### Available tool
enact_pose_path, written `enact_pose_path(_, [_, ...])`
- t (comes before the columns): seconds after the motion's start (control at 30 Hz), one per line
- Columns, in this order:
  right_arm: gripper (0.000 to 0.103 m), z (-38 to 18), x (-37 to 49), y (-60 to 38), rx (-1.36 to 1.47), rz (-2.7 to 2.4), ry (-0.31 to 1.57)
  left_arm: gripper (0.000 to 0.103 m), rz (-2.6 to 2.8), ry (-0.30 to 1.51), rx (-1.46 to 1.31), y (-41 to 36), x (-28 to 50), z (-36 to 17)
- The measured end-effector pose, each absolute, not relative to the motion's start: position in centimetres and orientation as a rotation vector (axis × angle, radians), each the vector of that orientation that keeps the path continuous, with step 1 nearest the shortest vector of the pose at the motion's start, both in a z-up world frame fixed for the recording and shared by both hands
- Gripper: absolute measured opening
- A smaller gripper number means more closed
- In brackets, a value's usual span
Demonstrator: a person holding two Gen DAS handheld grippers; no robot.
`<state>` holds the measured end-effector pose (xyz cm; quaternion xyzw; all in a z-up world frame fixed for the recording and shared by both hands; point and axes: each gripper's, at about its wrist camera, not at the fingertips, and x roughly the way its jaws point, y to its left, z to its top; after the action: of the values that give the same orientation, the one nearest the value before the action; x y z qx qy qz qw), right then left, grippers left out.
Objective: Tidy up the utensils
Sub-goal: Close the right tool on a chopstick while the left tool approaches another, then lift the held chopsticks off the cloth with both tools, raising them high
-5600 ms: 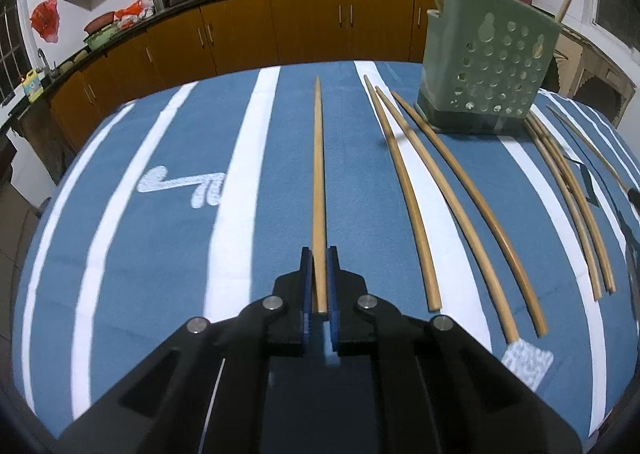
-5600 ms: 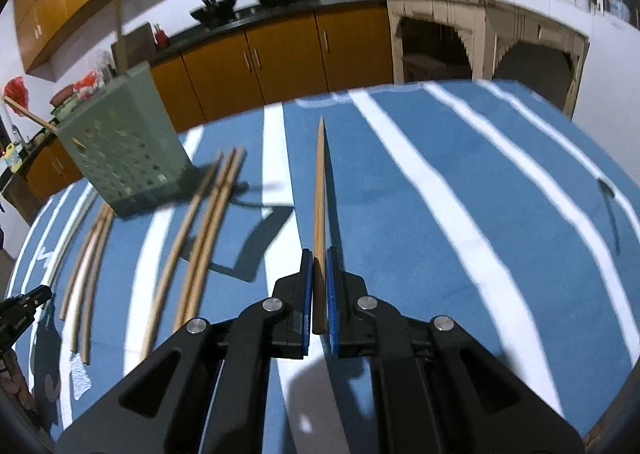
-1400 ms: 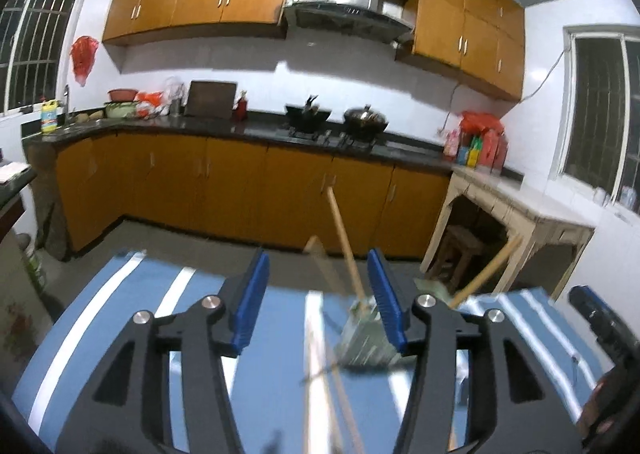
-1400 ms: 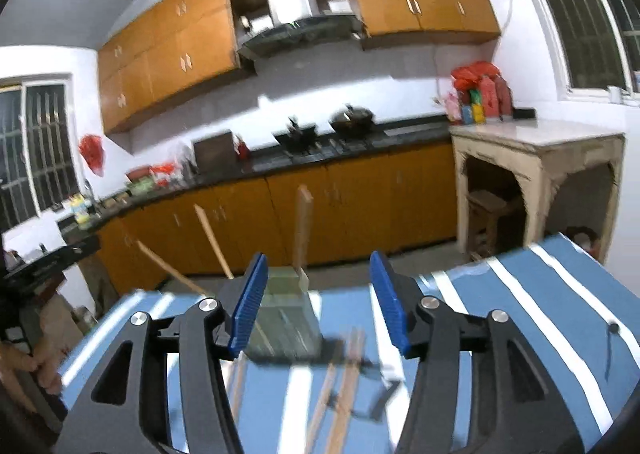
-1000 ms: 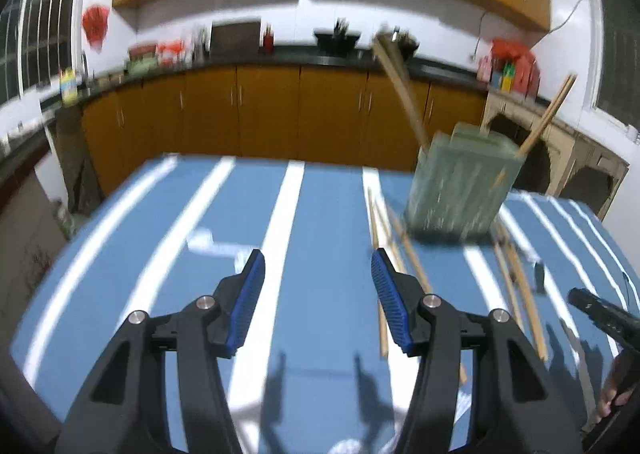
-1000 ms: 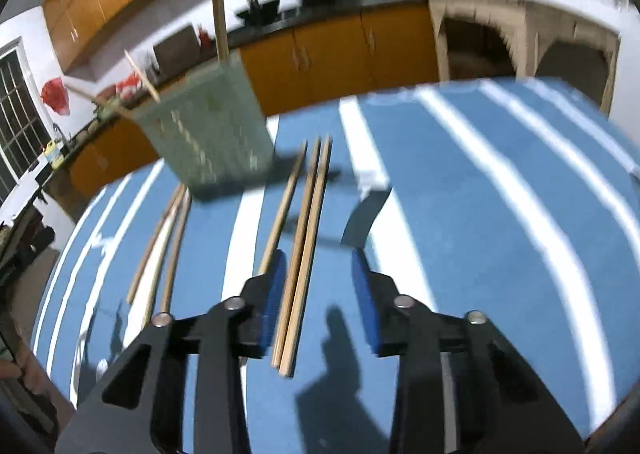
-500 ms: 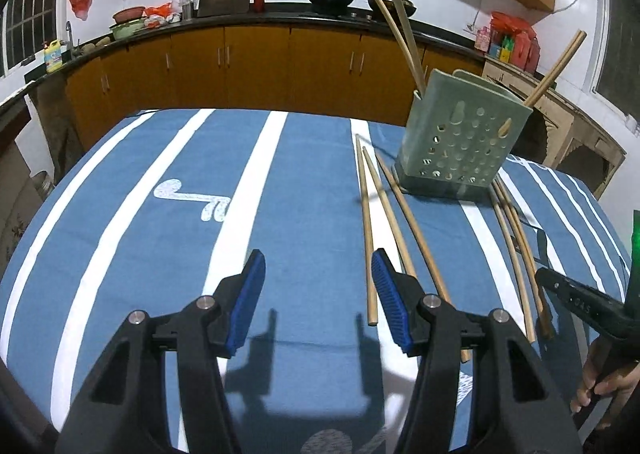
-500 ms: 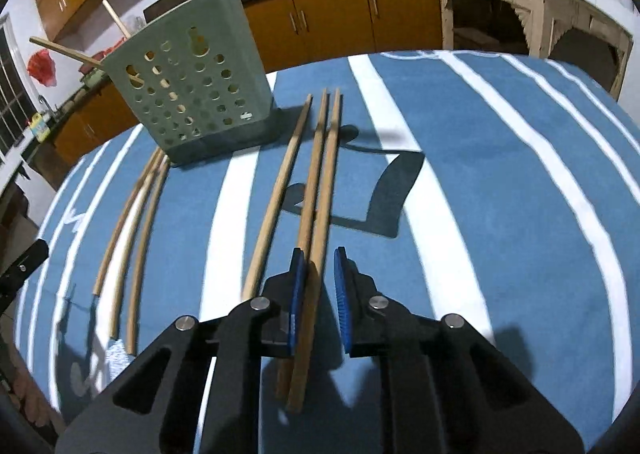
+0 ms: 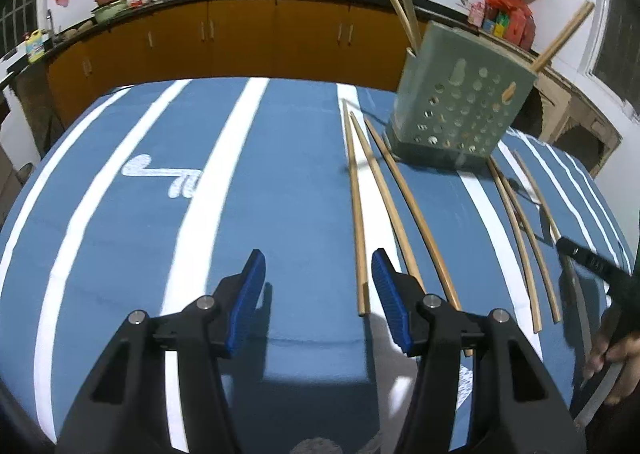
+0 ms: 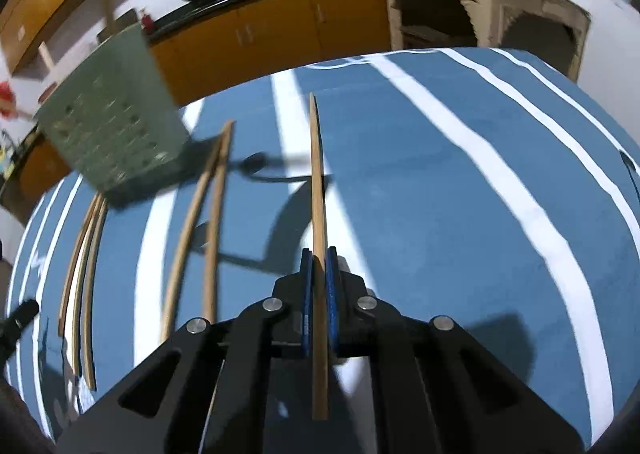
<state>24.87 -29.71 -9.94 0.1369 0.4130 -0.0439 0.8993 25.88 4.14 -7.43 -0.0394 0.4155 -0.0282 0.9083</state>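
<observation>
In right claw (image 10: 316, 274) — chopstick (image 10: 318, 189) clamped, long axis pointing straight ahead.

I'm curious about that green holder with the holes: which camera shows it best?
The left wrist view: the green utensil holder is sharp, its holes and the chopsticks standing in it clear. The right wrist view shows it blurred at the left edge.

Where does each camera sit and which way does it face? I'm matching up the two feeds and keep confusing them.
Left wrist: sits on the left gripper, facing down across the blue striped cloth; its open fingers and a hand show.
Right wrist: sits on the right gripper, facing down the table; its fingers clamp one chopstick.
Shared: the green holder and the loose chopsticks beside it.
</observation>
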Motion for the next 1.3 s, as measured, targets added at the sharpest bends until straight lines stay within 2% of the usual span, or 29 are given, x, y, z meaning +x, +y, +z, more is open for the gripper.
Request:
enact_pose_path(0.17, [0.007,-10.0,24.7,-30.4,0.287,-0.076,0.85,0.051,-0.079,0.889,-0.04,2.7,27.1,-8.5])
enact_pose_path(0.27, [0.007,-10.1,24.9,-30.3,0.289,-0.066,0.85,0.042,-0.067,0.915,-0.005,2.0,27.9,-9.4])
enact_pose_path(0.43, [0.007,-9.9,25.0,-29.6,0.273,-0.044,0.851,0.01,-0.036,0.909,0.043,1.7,28.6,-9.9])
enact_pose_path(0.77, [0.008,-10.0,25.1,-29.7,0.282,-0.04,0.846,0.009,0.033,0.905,-0.069,6.9,29.5,-9.8])
enact_pose_path(0.93, [0.008,-10.0,25.1,-29.7,0.285,-0.039,0.847,0.024,-0.038,0.893,-0.015,6.3,28.9,-9.8])
enact_pose_path(1.3, [0.008,-9.9,24.7,-29.2,0.243,-0.042,0.854,0.027,-0.05,0.895,0.018,5.7,28.6,-9.9])
